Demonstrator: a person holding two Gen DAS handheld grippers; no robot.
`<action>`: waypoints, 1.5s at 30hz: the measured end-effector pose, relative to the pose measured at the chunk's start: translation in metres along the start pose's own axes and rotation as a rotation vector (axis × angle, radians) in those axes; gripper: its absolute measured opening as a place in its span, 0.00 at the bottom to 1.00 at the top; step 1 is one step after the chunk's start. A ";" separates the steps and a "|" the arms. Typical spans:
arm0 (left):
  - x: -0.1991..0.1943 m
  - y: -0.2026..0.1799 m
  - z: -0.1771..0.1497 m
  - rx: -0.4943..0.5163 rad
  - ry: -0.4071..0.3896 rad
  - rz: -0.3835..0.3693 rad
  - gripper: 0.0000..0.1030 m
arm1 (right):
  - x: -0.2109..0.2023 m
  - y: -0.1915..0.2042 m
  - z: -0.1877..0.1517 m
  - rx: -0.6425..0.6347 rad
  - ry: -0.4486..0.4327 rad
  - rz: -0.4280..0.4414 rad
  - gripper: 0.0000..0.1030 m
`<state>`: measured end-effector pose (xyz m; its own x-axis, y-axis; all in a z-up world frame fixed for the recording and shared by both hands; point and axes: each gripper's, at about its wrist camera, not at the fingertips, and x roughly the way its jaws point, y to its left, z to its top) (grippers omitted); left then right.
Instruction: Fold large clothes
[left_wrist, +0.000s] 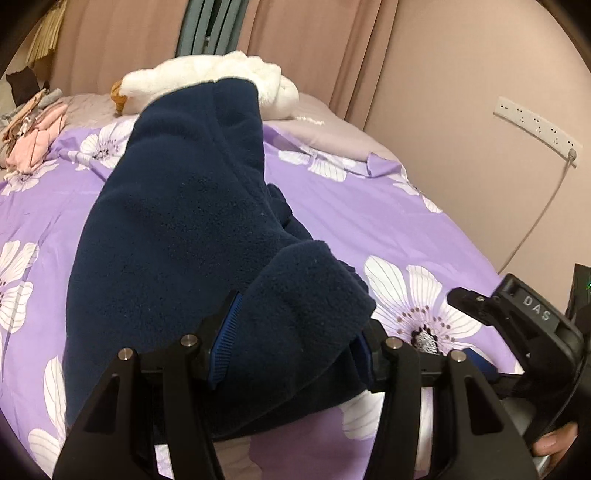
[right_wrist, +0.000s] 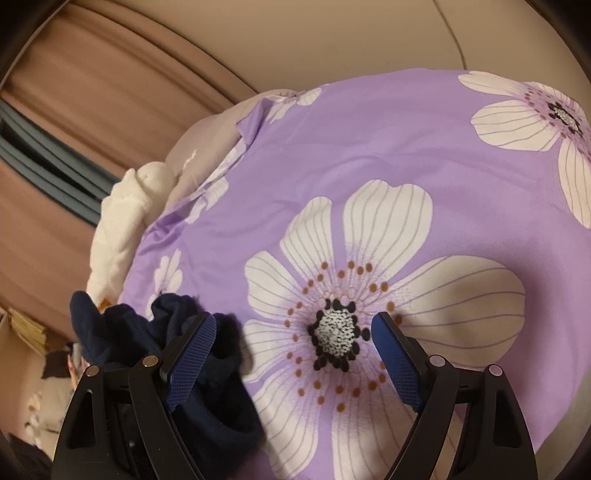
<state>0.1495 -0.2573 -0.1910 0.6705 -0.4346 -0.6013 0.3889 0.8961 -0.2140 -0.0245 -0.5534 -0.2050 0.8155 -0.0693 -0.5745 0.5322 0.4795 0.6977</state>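
Navy fleece garment (left_wrist: 177, 236), bunched lengthwise on the purple floral bedspread (left_wrist: 369, 206); its long axis runs from my left gripper (left_wrist: 291, 343) away toward the white plush toy (left_wrist: 207, 81) at the head of the bed. My left jaws stand about half open and are clamped on a thick fold of the near end, the fleece filling the gap between the blue pads. My right gripper (right_wrist: 295, 354) stands wide open and holds nothing; it points at bare bedspread, with the garment just beside its left finger (touching or not, I cannot tell). The left hand is thus the one on the cloth. A pile of pink clothes (left_wrist: 33, 136) lies well apart at the far left; nothing lies in the way of the fold.
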 end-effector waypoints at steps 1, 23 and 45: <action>-0.001 0.001 0.001 -0.005 -0.002 -0.002 0.52 | -0.001 -0.002 0.001 0.005 0.000 0.002 0.84; 0.011 0.003 -0.002 0.000 0.079 -0.057 0.55 | 0.006 0.020 -0.007 -0.079 0.070 0.138 0.84; -0.006 0.029 -0.011 -0.100 0.153 -0.182 0.57 | 0.067 0.104 -0.051 -0.302 0.388 0.440 0.48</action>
<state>0.1496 -0.2271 -0.2020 0.4887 -0.5772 -0.6542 0.4246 0.8124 -0.3996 0.0741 -0.4633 -0.1924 0.7715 0.4822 -0.4151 0.0345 0.6197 0.7841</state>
